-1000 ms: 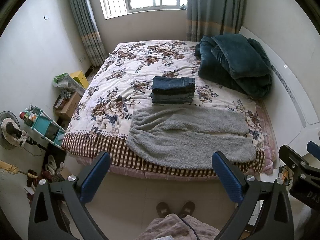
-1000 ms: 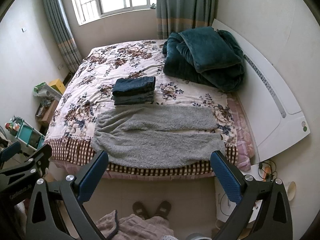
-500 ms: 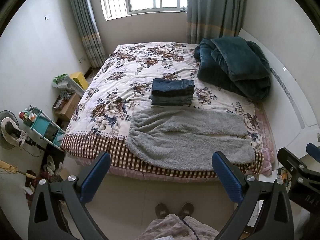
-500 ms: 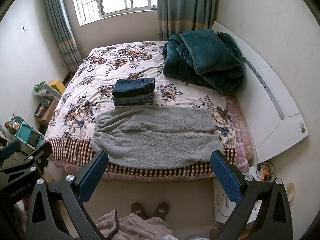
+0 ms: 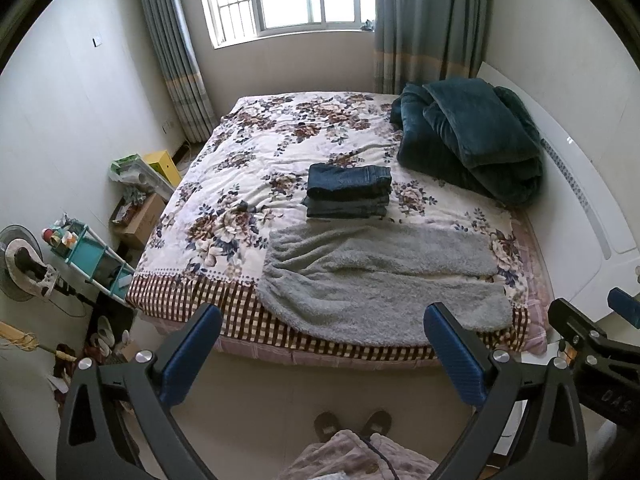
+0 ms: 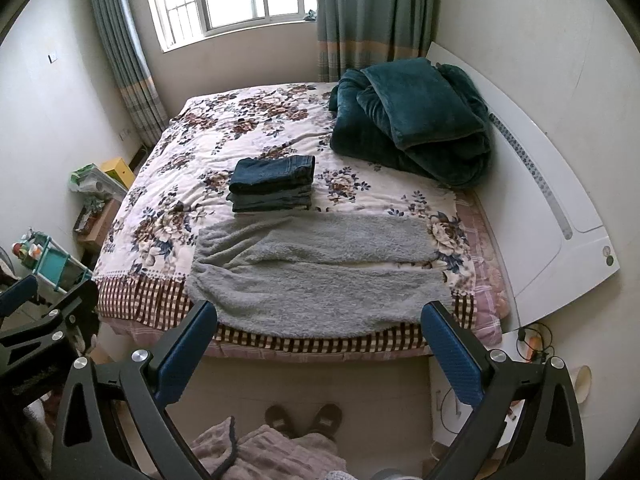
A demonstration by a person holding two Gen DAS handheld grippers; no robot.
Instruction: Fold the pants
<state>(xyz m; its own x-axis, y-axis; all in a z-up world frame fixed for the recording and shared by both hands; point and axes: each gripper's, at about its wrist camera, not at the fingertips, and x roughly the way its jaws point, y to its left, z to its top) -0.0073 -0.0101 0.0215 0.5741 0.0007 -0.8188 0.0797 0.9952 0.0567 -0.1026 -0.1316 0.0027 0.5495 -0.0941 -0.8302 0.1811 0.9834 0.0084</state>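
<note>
The grey pants (image 5: 380,280) lie flat across the bed (image 5: 224,304), centre of the frame, untouched. My left tool (image 5: 320,344) and right tool (image 6: 318,342) hang apart, empty. I should pinch both far-leg ends evenly, then fold toward me

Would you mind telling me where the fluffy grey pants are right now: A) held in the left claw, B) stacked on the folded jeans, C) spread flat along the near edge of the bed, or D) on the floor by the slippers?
C: the grey pants lie spread out along the bed's near edge, in front of the folded jeans, and neither claw touches them.
</note>
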